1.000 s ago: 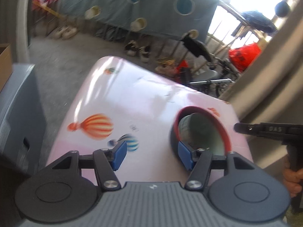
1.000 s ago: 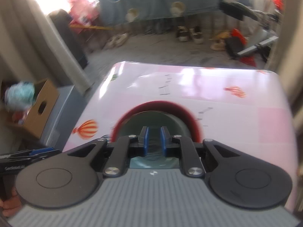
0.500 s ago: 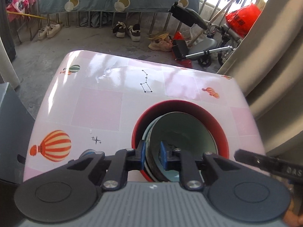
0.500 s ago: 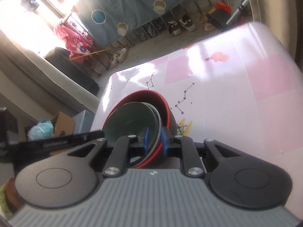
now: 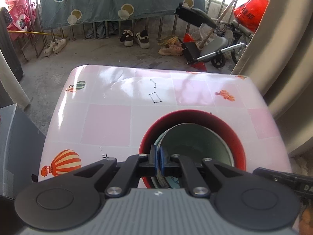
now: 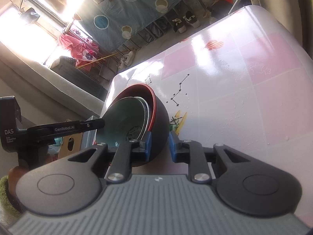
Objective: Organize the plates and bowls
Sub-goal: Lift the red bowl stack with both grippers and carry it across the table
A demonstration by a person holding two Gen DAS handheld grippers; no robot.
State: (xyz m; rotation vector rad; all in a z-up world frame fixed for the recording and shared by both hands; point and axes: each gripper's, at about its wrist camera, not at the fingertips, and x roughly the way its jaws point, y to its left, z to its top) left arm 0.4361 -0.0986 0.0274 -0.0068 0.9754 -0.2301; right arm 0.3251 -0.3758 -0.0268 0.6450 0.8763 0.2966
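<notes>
Left wrist view: one red bowl at lower right of the pink counter, one green bowl nested inside, at least one thin rim more beneath it. Left tongs have just closed, blue pads pinched on the nested rims at the stack's near left edge.

Right wrist view: same stack left of centre. Right tongs have just been opening, parted astride the red bowl's dark wall; contact unclear. Left tongs reach in from the left.
</notes>
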